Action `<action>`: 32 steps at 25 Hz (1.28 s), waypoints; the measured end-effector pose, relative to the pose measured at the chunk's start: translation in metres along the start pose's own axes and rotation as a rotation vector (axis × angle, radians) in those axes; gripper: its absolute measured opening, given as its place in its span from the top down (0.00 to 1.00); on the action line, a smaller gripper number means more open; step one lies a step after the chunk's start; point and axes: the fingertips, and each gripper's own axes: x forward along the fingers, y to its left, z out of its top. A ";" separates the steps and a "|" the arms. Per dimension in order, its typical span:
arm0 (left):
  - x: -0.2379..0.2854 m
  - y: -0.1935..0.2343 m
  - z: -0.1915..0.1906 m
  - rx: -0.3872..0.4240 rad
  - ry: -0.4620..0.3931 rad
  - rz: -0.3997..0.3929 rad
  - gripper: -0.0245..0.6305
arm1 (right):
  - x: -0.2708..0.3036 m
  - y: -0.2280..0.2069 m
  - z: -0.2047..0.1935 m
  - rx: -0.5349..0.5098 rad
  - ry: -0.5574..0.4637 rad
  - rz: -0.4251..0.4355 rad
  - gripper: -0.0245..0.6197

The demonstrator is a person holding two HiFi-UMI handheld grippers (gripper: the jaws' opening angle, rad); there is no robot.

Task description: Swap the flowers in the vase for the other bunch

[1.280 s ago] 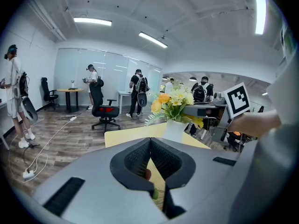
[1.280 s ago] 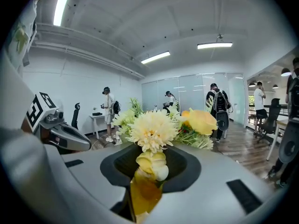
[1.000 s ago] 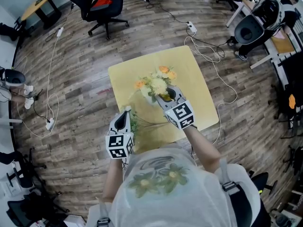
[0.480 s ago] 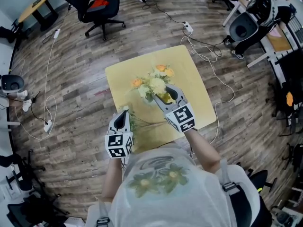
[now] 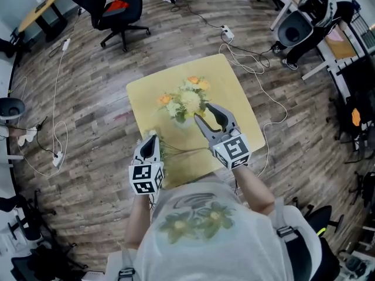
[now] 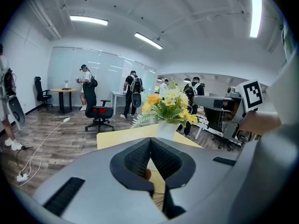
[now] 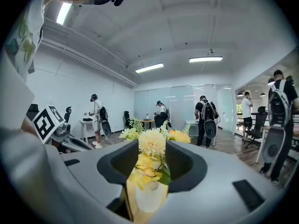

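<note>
Since its jaws have just been opening, the right gripper (image 5: 203,112) now stands with them well apart and nothing pinched between them. The vase (image 7: 148,199) and its flowers (image 5: 186,100) only show through the gap, a little way ahead. A second ago this gripper was pressed in close at the vase with narrower jaws. It has since let go, drawn back from the vase and lifted slightly. The vase is left upright on the yellow worktop (image 5: 234,92), and the bunch in it is undisturbed.

On the near side of the vase, the left gripper (image 5: 150,139) sits low over the worktop and has hardly shifted. Its jaws are closed tip to tip. Thin stems show just beneath the pads, so it seems to be pinching the other bunch (image 5: 184,151), though that view is too tight to be sure. The stems of this bunch lie flat on the worktop, just in front of the vase.

As I read it, the release means the right gripper has finished this contact with the vase. One bunch is in the vase and one is still on the worktop, so the next move should fall to the bunch at the left jaws.
</note>
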 end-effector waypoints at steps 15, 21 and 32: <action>0.004 -0.040 0.020 0.040 -0.036 -0.093 0.94 | -0.041 0.013 -0.018 0.098 -0.009 -0.007 0.87; 0.001 -0.062 0.027 0.061 -0.055 -0.143 0.94 | -0.050 0.028 -0.027 0.122 0.001 0.031 0.89; 0.006 -0.092 0.028 0.083 -0.046 -0.216 0.94 | -0.053 0.037 -0.040 0.137 0.048 0.050 0.90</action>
